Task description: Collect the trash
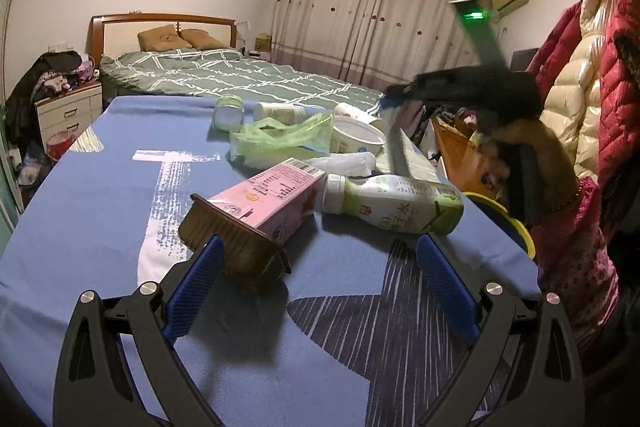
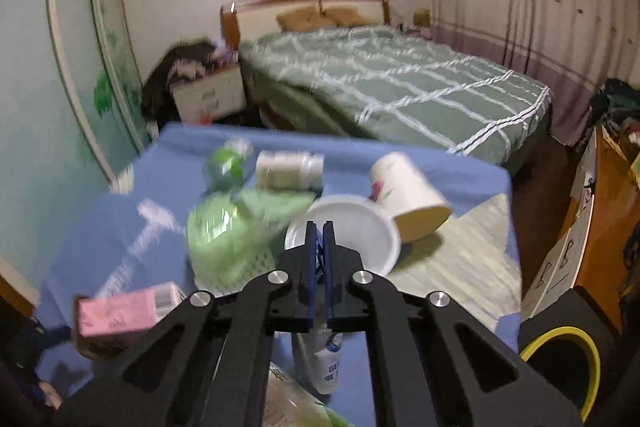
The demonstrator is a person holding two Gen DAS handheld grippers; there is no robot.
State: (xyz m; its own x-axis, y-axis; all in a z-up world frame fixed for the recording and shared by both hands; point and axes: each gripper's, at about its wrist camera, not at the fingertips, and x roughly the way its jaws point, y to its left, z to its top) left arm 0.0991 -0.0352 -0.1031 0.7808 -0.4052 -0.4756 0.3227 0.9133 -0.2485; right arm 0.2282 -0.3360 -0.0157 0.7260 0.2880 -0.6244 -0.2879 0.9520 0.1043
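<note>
The blue cloth (image 1: 100,211) covers the table in front of me, and all the trash lies on it, toward the far right part. The biggest piece is the white drink bottle (image 1: 394,203) with the green label, lying on its side with its cap pointing left. Just left of it, the pink carton (image 1: 266,201) lies tilted, its near end resting on a brown tray (image 1: 236,247) that stands on edge. Behind these sits the crumpled green plastic bag (image 1: 280,139), with a white bowl (image 1: 356,139) just to its right and a paper cup (image 2: 408,195) lying on its side beside the bowl. Farther back are a small jar with a green lid (image 1: 228,113) and a white tub (image 1: 280,113) on its side.

My left gripper (image 1: 320,287) stands wide, its blue pads apart with nothing between them; the left pad is just in front of the brown tray.

My right gripper (image 2: 319,255) has its pads pressed together on something thin and white. In the blurred right view I think it is a plastic wrapper (image 2: 326,359) with blue print hanging below the fingers, but I cannot be sure. From the left view, my right hand (image 1: 520,155) holds that tool above the right edge of the table, beside a yellow-rimmed bin (image 1: 516,223).
</note>
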